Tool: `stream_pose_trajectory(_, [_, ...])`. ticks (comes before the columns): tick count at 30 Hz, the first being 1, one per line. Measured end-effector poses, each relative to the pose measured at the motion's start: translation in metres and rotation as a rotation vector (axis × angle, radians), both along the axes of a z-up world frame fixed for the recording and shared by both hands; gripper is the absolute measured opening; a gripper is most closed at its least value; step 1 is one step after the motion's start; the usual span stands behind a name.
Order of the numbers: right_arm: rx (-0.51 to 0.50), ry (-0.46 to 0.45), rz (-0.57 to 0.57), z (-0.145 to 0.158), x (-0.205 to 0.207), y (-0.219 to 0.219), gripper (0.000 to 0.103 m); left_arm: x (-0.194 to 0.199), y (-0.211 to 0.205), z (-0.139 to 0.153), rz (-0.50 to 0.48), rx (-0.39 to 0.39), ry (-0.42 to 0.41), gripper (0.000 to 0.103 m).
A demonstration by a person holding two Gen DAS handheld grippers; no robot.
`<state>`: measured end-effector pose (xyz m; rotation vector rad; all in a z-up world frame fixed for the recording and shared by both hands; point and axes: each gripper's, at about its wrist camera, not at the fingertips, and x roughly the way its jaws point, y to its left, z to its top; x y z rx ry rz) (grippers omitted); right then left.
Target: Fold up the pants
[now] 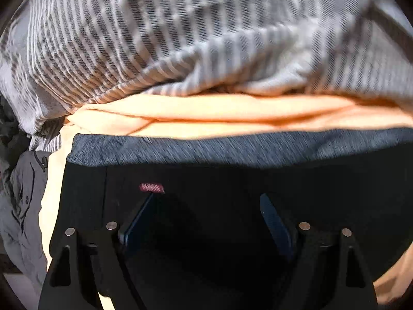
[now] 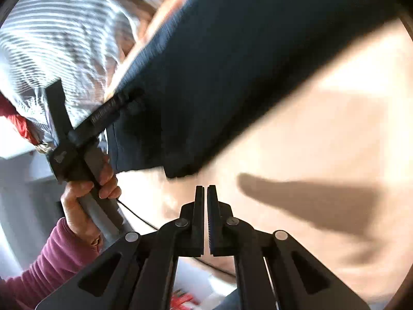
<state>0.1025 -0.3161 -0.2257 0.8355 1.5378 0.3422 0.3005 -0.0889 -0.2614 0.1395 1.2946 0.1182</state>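
Dark navy pants [image 1: 206,175] lie on a peach sheet [image 1: 232,113]; their far edge catches the light, and a small red label [image 1: 151,188] sits by the left fingertip. My left gripper [image 1: 206,201] is open, its fingers spread low over the pants. In the right wrist view the pants [image 2: 232,64] stretch up and right, and the left gripper [image 2: 113,106] reaches their left edge, held by a hand [image 2: 85,193]. My right gripper [image 2: 205,188] is shut and empty, just below the pants' lower corner [image 2: 180,170].
A grey-and-white striped blanket [image 1: 155,38] is bunched beyond the pants, also in the right wrist view [image 2: 56,38]. Grey clothing [image 1: 20,193] lies at left. The peach sheet [image 2: 322,129] spreads right, with the gripper's shadow [image 2: 309,201]. A cable [image 2: 139,217] trails below the hand.
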Motion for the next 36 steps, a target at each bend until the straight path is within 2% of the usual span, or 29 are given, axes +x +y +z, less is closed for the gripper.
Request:
stream_pose_trajectory(4, [-0.145, -0.134, 0.018, 0.028, 0.041, -0.026, 0.007, 0.028, 0.015, -0.010, 0.113, -0.027, 0.019, 0.083])
stream_pose_trajectory(6, [-0.195, -0.166, 0.006, 0.032, 0.059, -0.036, 0.013, 0.039, 0.018, -0.015, 0.140, 0.011, 0.010, 0.083])
stream_pose_trajectory(9, [-0.263, -0.173, -0.006, 0.025, 0.074, -0.052, 0.021, 0.050, 0.027, -0.026, 0.171, 0.053, 0.009, 0.083])
stream_pose_trajectory(11, [-0.311, -0.134, -0.003, 0.010, 0.080, -0.061, 0.020, 0.055, 0.035, -0.028, 0.187, 0.049, 0.009, 0.083])
stream_pose_trajectory(14, [-0.232, -0.116, -0.064, 0.000, 0.077, -0.079, 0.020, 0.057, 0.044, -0.024, 0.198, 0.062, 0.015, 0.083])
stream_pose_trajectory(17, [-0.240, -0.106, -0.075, 0.003, 0.073, -0.088, 0.020, 0.052, 0.054, -0.012, 0.225, 0.032, 0.028, 0.083])
stream_pose_trajectory(22, [-0.247, -0.106, -0.050, 0.030, 0.059, -0.093, 0.048, 0.022, 0.040, 0.015, 0.163, 0.003, 0.033, 0.083])
stream_pose_trajectory(25, [-0.254, -0.099, -0.038, 0.043, 0.048, -0.094, 0.058, -0.008, 0.015, 0.024, 0.096, -0.007, 0.050, 0.083])
stream_pose_trajectory(31, [-0.250, -0.060, -0.009, 0.055, 0.011, -0.105, 0.064, -0.047, -0.049, 0.024, -0.007, -0.062, 0.109, 0.083])
stream_pose_trajectory(36, [-0.240, 0.001, -0.057, 0.048, -0.014, -0.128, 0.070, -0.056, -0.098, 0.019, -0.064, -0.106, 0.154, 0.083])
